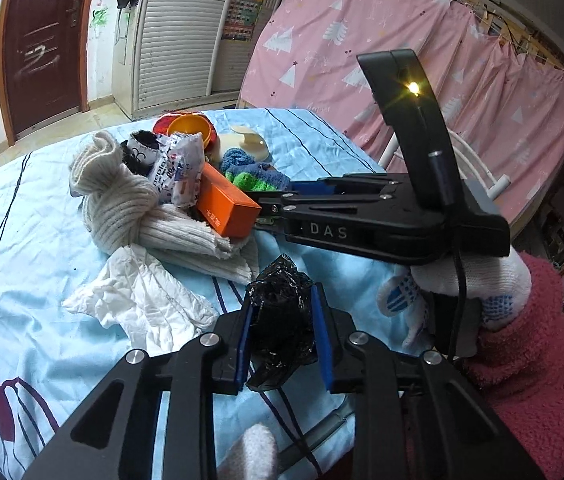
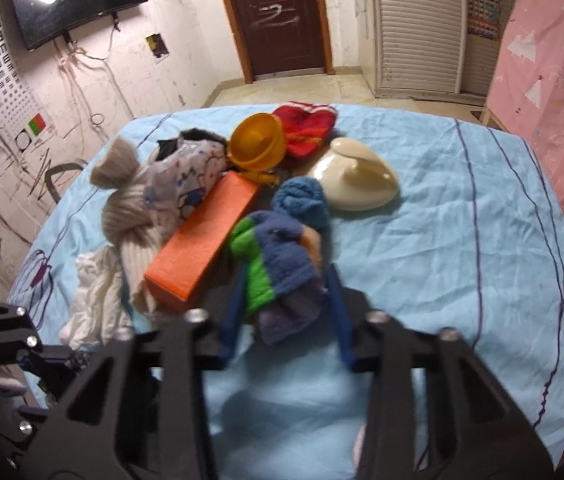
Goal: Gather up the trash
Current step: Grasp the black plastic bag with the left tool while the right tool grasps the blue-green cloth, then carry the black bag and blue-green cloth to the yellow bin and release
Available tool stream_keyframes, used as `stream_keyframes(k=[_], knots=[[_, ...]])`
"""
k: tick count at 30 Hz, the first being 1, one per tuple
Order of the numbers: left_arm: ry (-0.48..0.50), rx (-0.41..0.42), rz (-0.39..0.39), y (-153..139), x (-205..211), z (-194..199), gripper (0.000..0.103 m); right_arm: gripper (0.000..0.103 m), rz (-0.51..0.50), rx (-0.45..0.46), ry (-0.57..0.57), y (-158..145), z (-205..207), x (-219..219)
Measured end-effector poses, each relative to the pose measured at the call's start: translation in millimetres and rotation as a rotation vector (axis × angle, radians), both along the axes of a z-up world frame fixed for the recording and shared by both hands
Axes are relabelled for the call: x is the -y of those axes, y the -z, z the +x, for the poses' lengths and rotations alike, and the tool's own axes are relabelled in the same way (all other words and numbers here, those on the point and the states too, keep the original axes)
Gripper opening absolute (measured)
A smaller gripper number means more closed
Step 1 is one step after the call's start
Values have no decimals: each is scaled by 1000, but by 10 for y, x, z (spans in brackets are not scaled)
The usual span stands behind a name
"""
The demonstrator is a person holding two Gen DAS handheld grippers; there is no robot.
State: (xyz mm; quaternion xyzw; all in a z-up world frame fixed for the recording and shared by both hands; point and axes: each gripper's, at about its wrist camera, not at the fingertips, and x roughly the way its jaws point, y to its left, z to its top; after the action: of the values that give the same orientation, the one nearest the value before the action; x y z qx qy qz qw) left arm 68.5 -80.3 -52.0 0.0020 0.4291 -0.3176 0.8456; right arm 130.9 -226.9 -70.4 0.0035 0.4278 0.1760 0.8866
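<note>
Black plastic bag point(image 1: 282, 328) sits pinched inside left gripper point(image 1: 284, 316).

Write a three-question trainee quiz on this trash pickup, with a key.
1. What does the left gripper hold?
2. True or false: the right gripper is shut on the orange box.
3. The cream lid lies: A) on the blue sheet, B) on the box, C) in the yellow bowl.

Key: 1. A crumpled black bag. 2. False; it grips the blue-green sock. 3. A.
</note>
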Motion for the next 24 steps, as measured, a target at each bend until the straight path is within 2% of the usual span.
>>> stream_keyframes(k=[3, 13, 24], knots=[[-10, 4, -3, -28, -29, -1, 17, 21, 1, 16, -5, -23, -21, -7], [-50, 35, -7, -194, -98, -42, 17, 20, 56, 72, 26, -212, -139, 206], [-66, 104, -4, -505, 123, -44, 17, 20, 139, 148, 92, -459, -306, 638]])
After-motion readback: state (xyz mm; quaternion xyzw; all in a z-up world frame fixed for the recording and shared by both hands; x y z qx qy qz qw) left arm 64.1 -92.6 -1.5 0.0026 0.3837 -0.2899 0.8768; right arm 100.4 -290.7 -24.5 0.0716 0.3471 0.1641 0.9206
